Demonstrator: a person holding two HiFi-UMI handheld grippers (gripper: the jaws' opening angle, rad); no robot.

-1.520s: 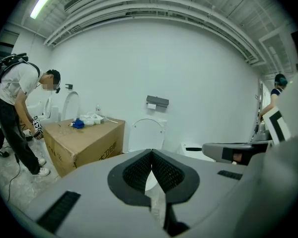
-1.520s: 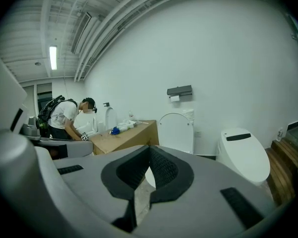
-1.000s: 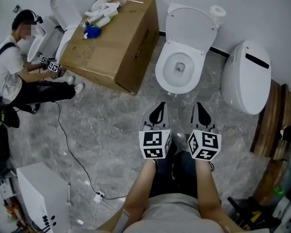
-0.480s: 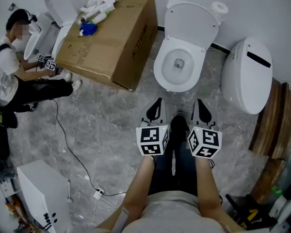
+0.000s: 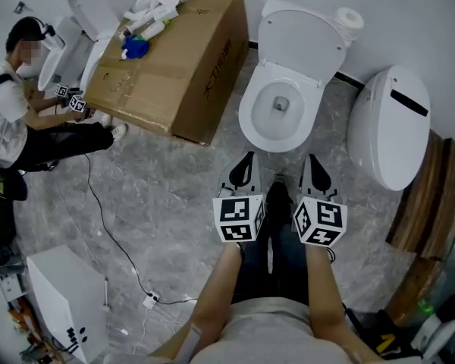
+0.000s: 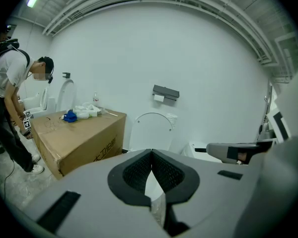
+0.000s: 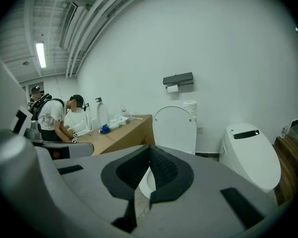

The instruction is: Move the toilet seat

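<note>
Toilet seat (image 5: 248,116) down at twelve o'clock, both pairs of jaws closed

And there it was, dead ahead of the person: the white toilet (image 5: 279,127) on the grey marbled floor (image 5: 174,203), lid (image 5: 299,42) tipped up against the wall, seat apparently lying flat on the bowl rim. The left gripper (image 5: 248,158) and the right gripper (image 5: 312,158) were held side by side just short of the bowl, both aimed toward twelve o'clock, neither touching the toilet. In the left gripper view the jaws met tip to tip with nothing between them, the upright lid (image 6: 150,131) showing just beyond. Same story in the right gripper view: jaws pressed together, empty, the lid (image 7: 175,129) rising behind them.

Over at ten o'clock sat a big cardboard box (image 5: 174,59) with white packaging and a blue item (image 5: 134,48) on top. At two o'clock stood a second toilet (image 5: 387,127), its lid closed. A paper roll (image 5: 350,17) rested on the cistern at one o'clock. Far out at nine o'clock, another person (image 5: 7,120) bent over yet another toilet (image 5: 76,29).
</note>
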